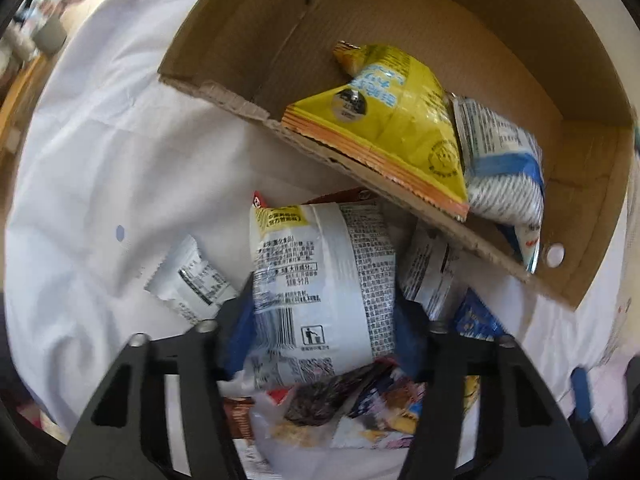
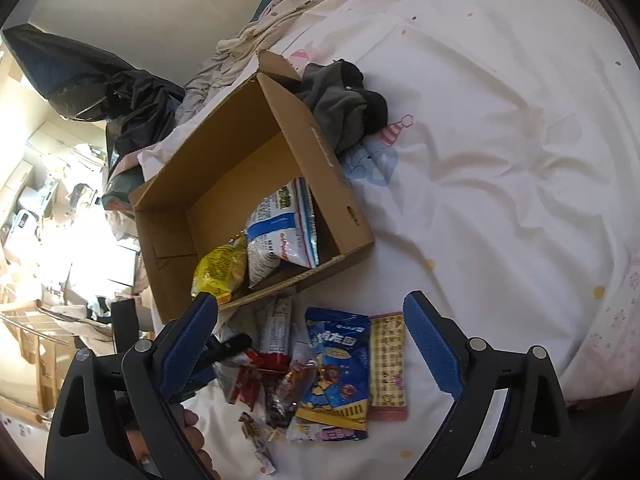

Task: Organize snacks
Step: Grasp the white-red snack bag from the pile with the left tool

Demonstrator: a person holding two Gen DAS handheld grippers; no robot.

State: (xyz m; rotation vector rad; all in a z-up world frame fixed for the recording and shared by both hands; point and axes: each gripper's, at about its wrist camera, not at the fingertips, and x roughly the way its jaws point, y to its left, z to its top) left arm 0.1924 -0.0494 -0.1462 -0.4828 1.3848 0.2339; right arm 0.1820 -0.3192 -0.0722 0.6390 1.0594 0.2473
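In the left wrist view, our left gripper [image 1: 324,320] has its fingers closed on a white crinkled snack packet with black print [image 1: 316,280], low in the centre of the frame. The open brown cardboard box [image 1: 580,184] fills the upper right, with a yellow snack bag [image 1: 396,120] and a white-and-blue snack bag [image 1: 504,168] inside. In the right wrist view, our right gripper [image 2: 312,344] keeps its fingers wide open and empty above the blue snack packet [image 2: 336,364] on the white bed sheet [image 2: 500,160].
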